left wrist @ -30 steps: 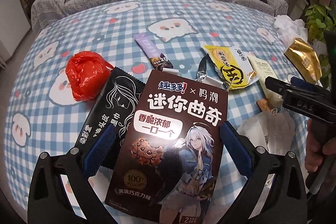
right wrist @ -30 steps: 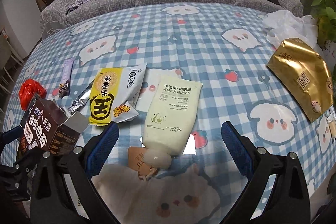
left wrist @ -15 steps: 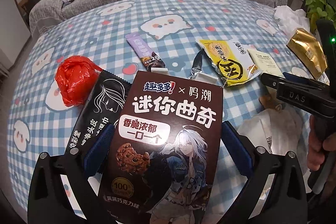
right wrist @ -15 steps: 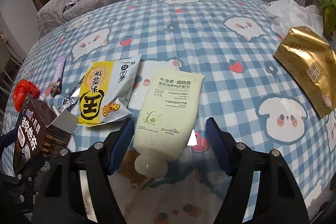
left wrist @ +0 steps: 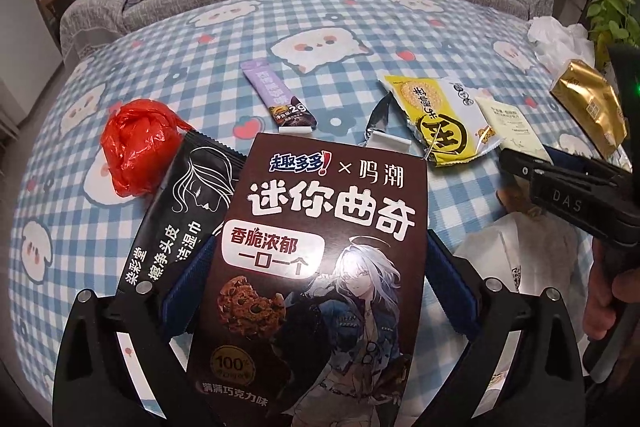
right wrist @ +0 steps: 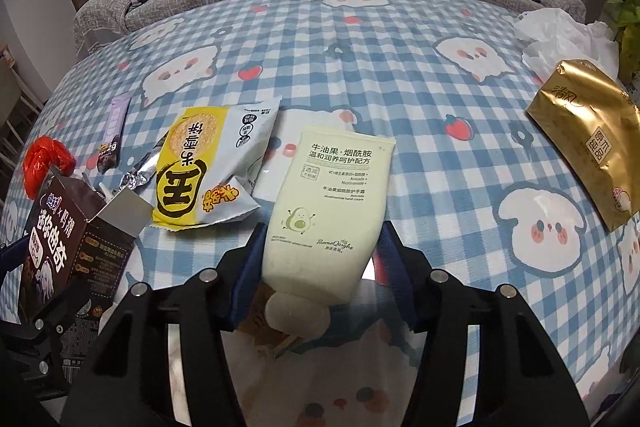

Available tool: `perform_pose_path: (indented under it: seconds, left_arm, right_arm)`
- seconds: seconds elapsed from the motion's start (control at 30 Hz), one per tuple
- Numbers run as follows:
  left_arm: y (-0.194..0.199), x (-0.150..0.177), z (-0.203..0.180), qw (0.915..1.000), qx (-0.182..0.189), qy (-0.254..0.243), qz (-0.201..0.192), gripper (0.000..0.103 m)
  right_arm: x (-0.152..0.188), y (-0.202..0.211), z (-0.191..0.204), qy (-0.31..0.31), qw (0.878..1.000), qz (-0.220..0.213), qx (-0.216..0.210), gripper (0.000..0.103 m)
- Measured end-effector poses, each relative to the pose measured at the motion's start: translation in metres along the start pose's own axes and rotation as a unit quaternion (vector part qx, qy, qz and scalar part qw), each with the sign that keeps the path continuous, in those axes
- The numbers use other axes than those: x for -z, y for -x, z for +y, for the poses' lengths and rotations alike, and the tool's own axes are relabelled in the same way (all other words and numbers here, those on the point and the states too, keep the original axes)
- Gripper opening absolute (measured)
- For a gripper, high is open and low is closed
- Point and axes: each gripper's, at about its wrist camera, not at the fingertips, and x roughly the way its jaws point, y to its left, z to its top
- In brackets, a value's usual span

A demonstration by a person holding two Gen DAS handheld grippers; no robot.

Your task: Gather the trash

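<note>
The right gripper (right wrist: 318, 255) sits low in the centre of its own view, and the pale green hand-cream tube (right wrist: 328, 211) lies straight between its blue pads. The tube's long axis runs up the frame, along the fingers, with the round cap nearest the camera and the crimped end toward upper centre. The left pad looks to be against the tube's edge, while a thin gap seems to remain at the right pad, so the gripper is narrowed around the tube but I cannot tell whether it actually pinches it. Any pick-up turns on that squeeze across the tube's short width. This is clearly the nearer gripper for it (the other one is occupied).

The left gripper (left wrist: 316, 287) is clamped on the brown cookie box (left wrist: 320, 267), which fills the lower centre of the left view and stands with its open flap away from the camera.

On the checked table (right wrist: 400, 67) the rest of the trash lies further off: the yellow snack bag (right wrist: 204, 175) just left of the tube, the gold pouch (right wrist: 588, 139) at the right edge, the red plastic bag (left wrist: 136, 143), the black wipe sachet (left wrist: 180, 207) and the purple stick wrapper (left wrist: 276, 99).

Hard to make out: the tube's cap overlaps a small tan scrap and a whitish bag beneath the gripper, both largely hidden. The box's lower end is cut off by the frame.
</note>
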Motion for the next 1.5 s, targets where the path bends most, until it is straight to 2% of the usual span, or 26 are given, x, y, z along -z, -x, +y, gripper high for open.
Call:
perform_pose_path:
  seconds: [0.77, 1.5]
  left_arm:
    - [0.053, -0.001, 0.011, 0.9982, -0.021, 0.037, -0.041, 0.095]
    - [0.119, 0.047, 0.037, 0.9942, -0.043, 0.071, -0.068, 0.095]
  right_arm:
    - [0.008, 0.046, 0.002, 0.001, 0.999, -0.033, 0.001, 0.054]
    - [0.049, 0.102, 0.021, 0.02, 0.998, -0.052, -0.003, 0.054]
